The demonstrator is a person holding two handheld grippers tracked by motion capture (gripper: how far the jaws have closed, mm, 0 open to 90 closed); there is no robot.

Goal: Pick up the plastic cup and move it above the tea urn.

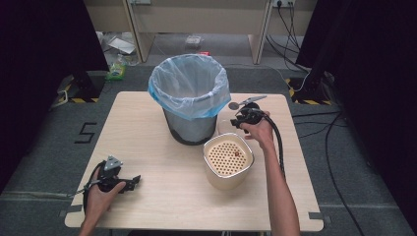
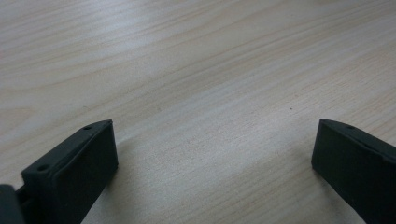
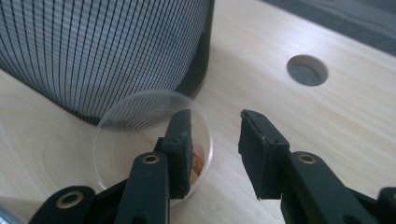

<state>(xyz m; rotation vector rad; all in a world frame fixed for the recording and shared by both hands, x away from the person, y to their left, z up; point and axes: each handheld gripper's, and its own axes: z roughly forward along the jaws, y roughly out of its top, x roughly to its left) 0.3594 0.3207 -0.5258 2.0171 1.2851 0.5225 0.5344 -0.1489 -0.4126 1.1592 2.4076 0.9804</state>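
high: overhead, facing forward-down | gripper views: close, low; all share table (image 1: pixel 157 187)

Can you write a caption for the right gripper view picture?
Open right gripper straddling the rim of a clear plastic cup beside the mesh bin.

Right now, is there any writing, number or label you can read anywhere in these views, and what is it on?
"5": a black figure on the grey floor, left of the table.
Packaging on the floor behind the bin: too small and blurred to read.
Bin, clear cup, perforated container, both grippers: no text visible.
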